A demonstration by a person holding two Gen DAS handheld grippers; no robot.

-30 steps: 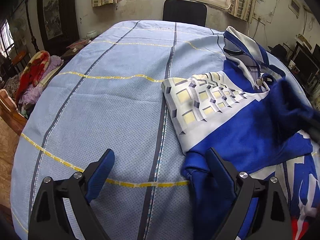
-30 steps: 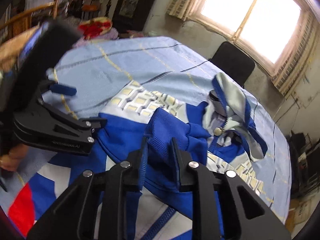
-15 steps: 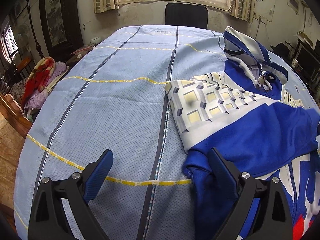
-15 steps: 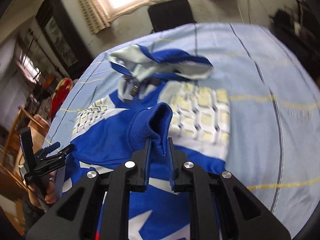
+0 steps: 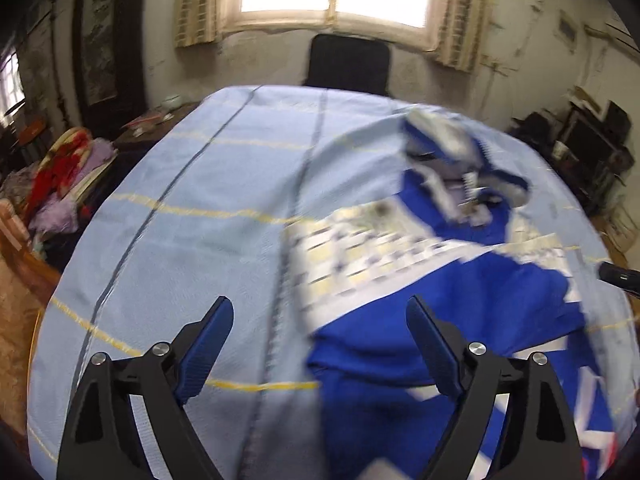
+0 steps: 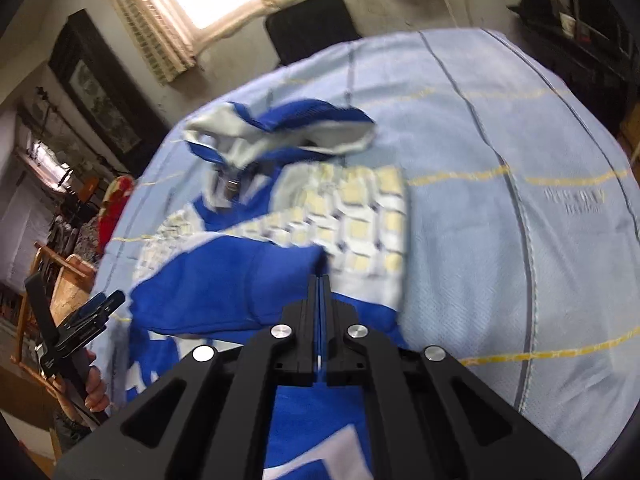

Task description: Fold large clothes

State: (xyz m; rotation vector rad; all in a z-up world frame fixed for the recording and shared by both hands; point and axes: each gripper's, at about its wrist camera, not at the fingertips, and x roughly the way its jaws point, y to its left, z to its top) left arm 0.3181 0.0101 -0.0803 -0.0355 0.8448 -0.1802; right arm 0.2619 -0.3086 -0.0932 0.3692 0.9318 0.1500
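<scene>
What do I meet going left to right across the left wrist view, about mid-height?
Pile of red and lilac cloth → light blue bedsheet → yellow-checked jacket panel → blue jacket collar with its zipper → dark clutter by the wall.

A jacket [image 5: 460, 304] lies on the bedsheet [image 5: 200, 220], chair [image 5: 350, 64] behind.

The blue-and-white jacket [image 6: 224, 280] lay rumpled on the table — sleeve folded across, collar open.
</scene>
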